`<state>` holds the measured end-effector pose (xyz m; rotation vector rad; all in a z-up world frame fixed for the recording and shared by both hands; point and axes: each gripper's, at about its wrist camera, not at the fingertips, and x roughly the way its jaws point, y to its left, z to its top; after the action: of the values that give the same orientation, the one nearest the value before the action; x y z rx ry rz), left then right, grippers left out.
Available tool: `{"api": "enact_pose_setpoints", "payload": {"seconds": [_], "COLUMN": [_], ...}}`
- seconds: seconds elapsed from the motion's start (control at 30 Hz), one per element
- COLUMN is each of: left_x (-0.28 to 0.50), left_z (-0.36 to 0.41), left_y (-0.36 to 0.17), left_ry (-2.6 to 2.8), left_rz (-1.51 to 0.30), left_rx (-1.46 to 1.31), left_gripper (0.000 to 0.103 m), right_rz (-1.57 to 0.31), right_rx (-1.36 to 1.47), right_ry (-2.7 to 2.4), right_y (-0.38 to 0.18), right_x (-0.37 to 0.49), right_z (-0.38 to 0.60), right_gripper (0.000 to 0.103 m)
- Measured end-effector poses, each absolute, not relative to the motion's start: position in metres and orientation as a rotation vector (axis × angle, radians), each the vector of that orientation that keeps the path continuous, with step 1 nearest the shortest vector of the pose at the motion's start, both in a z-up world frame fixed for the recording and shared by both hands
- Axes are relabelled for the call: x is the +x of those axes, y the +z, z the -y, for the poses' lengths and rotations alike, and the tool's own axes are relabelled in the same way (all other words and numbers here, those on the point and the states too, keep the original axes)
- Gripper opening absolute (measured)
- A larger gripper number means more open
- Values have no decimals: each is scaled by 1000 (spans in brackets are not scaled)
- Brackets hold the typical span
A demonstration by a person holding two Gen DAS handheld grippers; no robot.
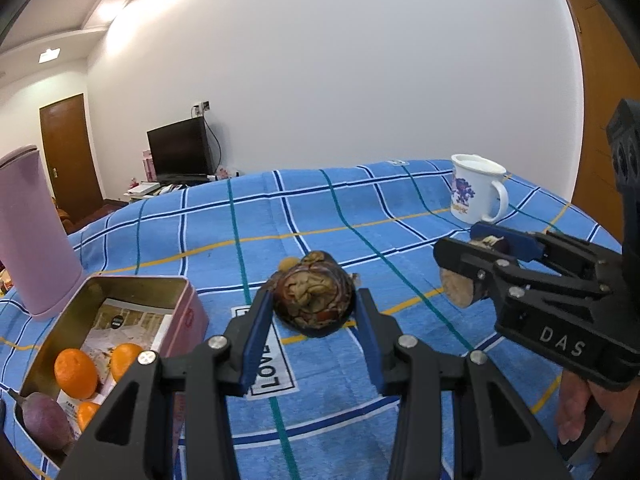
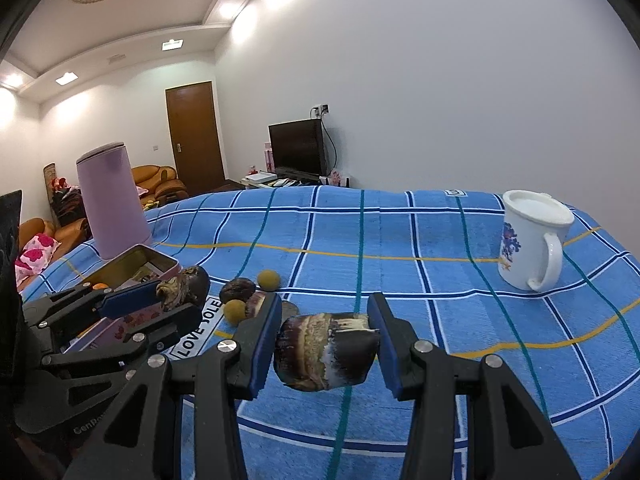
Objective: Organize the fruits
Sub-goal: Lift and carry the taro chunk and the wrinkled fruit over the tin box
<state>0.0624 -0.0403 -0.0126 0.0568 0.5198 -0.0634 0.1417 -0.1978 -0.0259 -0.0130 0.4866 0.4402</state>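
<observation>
My left gripper is shut on a dark, wrinkled, dried fruit and holds it above the blue checked cloth. My right gripper is shut on a dark fruit piece with a pale cut face, also lifted. Each gripper shows in the other's view: the right gripper at the right, the left gripper at the left. A pink tin at the left holds oranges and a purple fruit. Small yellow-brown fruits and a dark one lie on the cloth.
A tall lilac canister stands behind the tin. A white mug with a blue print stands at the far right of the cloth. The cloth drops off at its far and right edges. A TV and a door are in the background.
</observation>
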Motion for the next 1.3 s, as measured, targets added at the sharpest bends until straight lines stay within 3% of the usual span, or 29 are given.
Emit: {"api": "enact_pose_setpoints", "payload": {"seconds": [1.3], "left_x": [47], "left_z": [-18], "left_y": [-13], "left_ry": [29], "left_rz": [-515], "left_rx": [0], "left_gripper": [44], "right_rz": [-518], "right_rx": [-58], "right_ry": [554], "right_y": [-30], "right_x": [145], "right_z": [128], "right_gripper": [47]}}
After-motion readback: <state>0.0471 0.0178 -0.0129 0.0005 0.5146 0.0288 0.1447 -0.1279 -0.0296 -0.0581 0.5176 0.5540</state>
